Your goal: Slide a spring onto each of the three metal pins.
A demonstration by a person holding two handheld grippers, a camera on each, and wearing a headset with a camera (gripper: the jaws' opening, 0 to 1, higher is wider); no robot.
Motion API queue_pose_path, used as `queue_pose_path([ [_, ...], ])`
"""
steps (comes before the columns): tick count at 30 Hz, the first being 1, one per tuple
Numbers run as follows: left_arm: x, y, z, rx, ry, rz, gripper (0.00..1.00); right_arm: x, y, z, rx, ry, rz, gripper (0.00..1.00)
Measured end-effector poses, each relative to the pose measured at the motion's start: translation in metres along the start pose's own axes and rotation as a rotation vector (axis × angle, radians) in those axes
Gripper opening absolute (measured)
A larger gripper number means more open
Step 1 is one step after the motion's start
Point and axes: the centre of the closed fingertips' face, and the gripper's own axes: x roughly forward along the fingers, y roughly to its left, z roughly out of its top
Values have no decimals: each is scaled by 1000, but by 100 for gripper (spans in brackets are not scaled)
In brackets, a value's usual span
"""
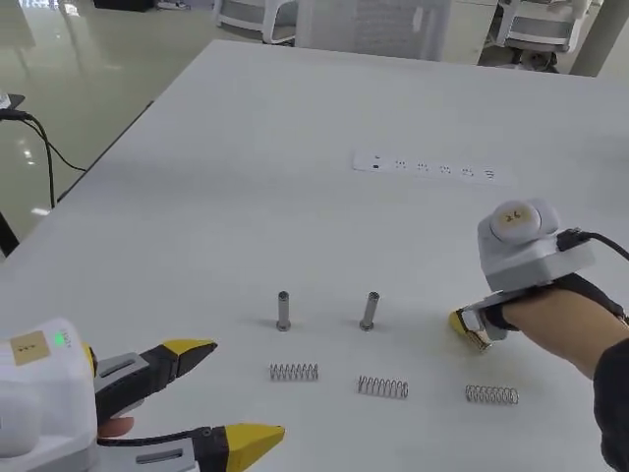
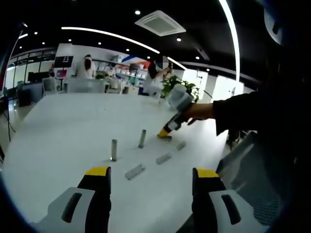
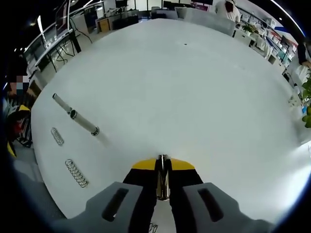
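Steel is pinched between the closed jaws of the right gripper in the right gripper view: a third pin, best stood plumb beside the two standing pins. In the head view, three springs are laid just before them. In the left gripper view, the left gripper is spread wide, empty.

There are three metal pins. The left pin and the middle pin stand upright on the white worktop. The third pin is clamped between the jaws of the right gripper.

Three springs lie in a row toward the worktop's near edge: the left spring, the middle spring and the right spring.

There are two grippers. The left gripper has its jaws spread apart.

One power strip lies toward the far edge.
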Motion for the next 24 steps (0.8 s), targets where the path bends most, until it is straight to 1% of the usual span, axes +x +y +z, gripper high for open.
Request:
queue_pose_path([
  [3, 0, 0, 0, 2, 0, 1, 63, 0, 0, 0, 11, 4, 9, 5],
  [10, 0, 0, 0, 9, 2, 1, 63, -16, 5, 10, 14, -65, 12, 5],
  [15, 1, -1, 0, 14, 5, -2, 63, -30, 4, 17, 9, -118, 5, 5],
  [17, 1, -1, 1, 17, 5, -2, 63, -31, 2, 19, 6, -131, 3, 5],
  [20, 1, -1, 1, 20, 5, -4, 63, -37, 3, 18, 5, -147, 0, 5],
  [24, 0, -3, 3, 25, 4, -7, 63, -43, 4, 14, 5, -155, -5, 5],
])
